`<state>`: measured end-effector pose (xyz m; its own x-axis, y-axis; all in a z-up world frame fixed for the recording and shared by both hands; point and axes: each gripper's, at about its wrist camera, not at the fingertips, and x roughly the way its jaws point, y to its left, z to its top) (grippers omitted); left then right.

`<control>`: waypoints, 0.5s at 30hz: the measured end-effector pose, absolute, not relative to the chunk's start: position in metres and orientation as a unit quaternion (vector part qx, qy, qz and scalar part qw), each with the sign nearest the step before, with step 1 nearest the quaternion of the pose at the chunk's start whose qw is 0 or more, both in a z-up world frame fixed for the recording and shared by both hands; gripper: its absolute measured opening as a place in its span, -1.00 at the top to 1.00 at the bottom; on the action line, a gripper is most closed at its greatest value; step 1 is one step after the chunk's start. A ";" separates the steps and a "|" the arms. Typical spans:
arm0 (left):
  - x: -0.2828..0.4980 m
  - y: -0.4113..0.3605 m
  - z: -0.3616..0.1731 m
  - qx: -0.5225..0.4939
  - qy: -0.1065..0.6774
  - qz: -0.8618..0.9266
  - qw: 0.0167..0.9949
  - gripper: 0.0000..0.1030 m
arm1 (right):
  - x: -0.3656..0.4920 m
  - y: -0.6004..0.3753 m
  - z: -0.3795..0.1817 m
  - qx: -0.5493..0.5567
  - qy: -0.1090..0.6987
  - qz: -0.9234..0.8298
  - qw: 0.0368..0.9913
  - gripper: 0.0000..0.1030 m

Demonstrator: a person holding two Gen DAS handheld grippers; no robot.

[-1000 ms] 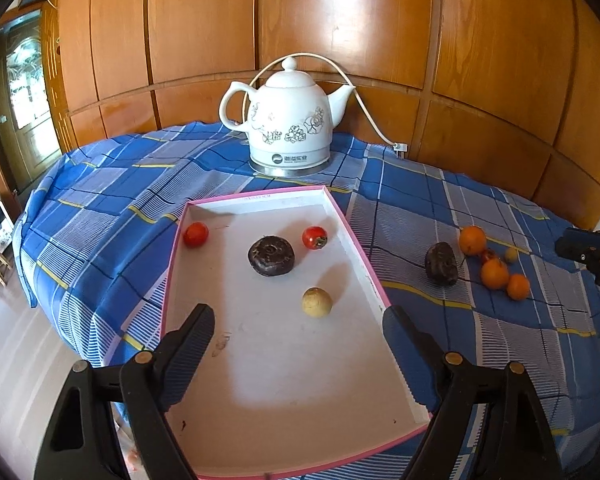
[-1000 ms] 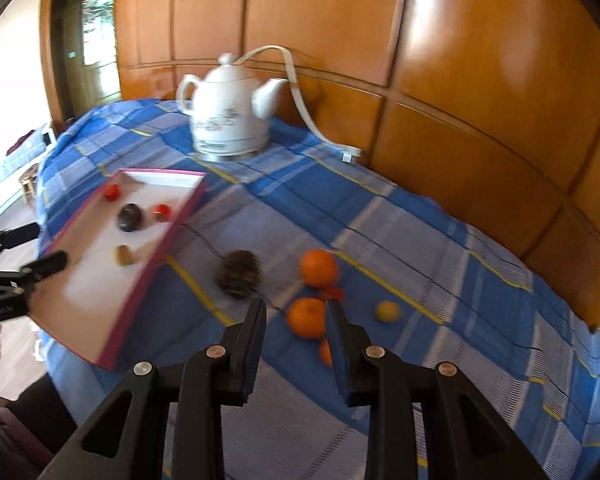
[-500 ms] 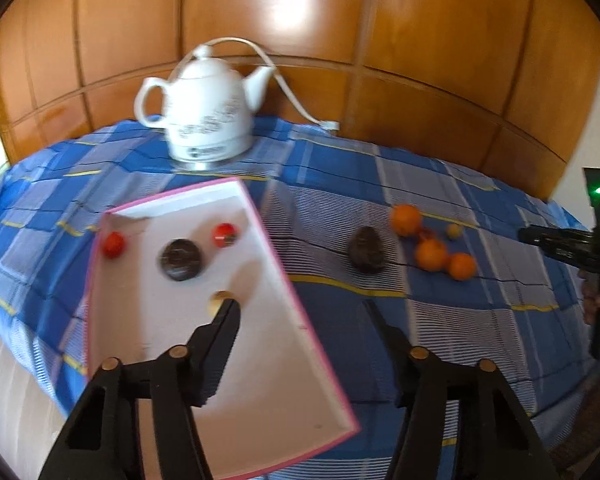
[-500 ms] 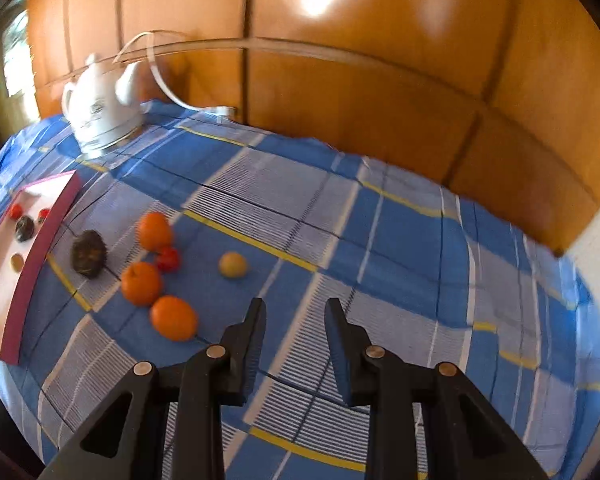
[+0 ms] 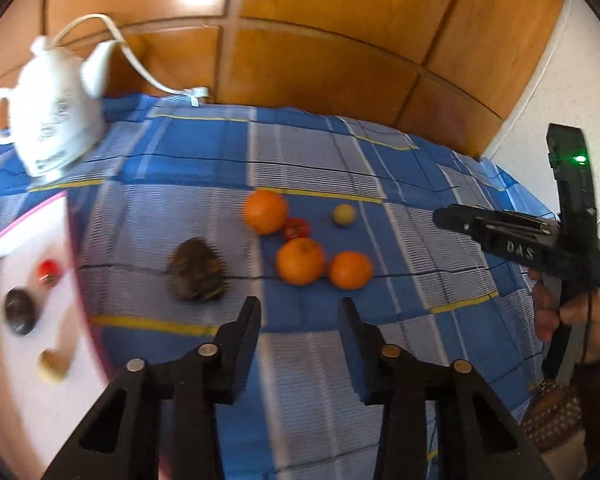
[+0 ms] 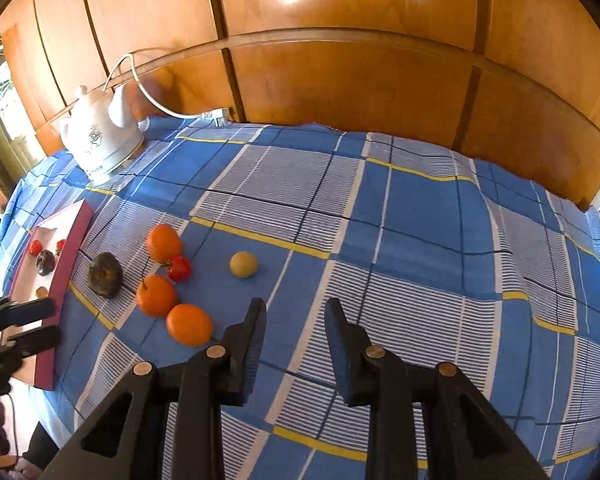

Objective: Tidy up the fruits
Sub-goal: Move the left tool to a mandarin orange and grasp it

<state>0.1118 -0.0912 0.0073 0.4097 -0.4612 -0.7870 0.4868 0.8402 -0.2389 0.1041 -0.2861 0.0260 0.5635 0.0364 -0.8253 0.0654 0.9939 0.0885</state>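
Three oranges (image 5: 300, 261) (image 6: 156, 295), a red tomato (image 5: 296, 228), a small yellow fruit (image 5: 344, 214) (image 6: 243, 265) and a dark rough fruit (image 5: 196, 270) (image 6: 105, 274) lie together on the blue checked cloth. A white pink-rimmed tray (image 5: 20, 220) (image 6: 66, 268) at the left holds two tomatoes, a dark fruit (image 5: 19, 310) and a small yellow one. My left gripper (image 5: 299, 303) (image 6: 51, 320) hovers just short of the oranges, jaws closing, nothing between them. My right gripper (image 6: 295, 303) (image 5: 440, 216) hangs to the right of the fruit with a narrow empty gap.
A white kettle (image 5: 48, 128) (image 6: 100, 140) stands at the back left, its cable running to a plug (image 5: 196, 94) by the wooden wall panels. The cloth drops off at the near and right edges. A hand (image 5: 556, 312) holds the right gripper.
The left gripper swung right from over the tray to the loose fruit, and its jaws narrowed. The right gripper swung right off the oranges to bare cloth, then stayed still.
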 end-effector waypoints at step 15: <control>0.176 -0.134 -0.037 -0.002 0.509 -0.260 0.821 0.28 | 0.105 -0.281 0.035 0.074 0.458 0.017 0.886 0.41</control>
<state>0.1759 -0.1344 -0.0374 0.3470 -0.4290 -0.8340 0.4248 0.8647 -0.2681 0.1047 -0.2810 0.0351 0.5803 0.0969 -0.8087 0.0383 0.9886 0.1459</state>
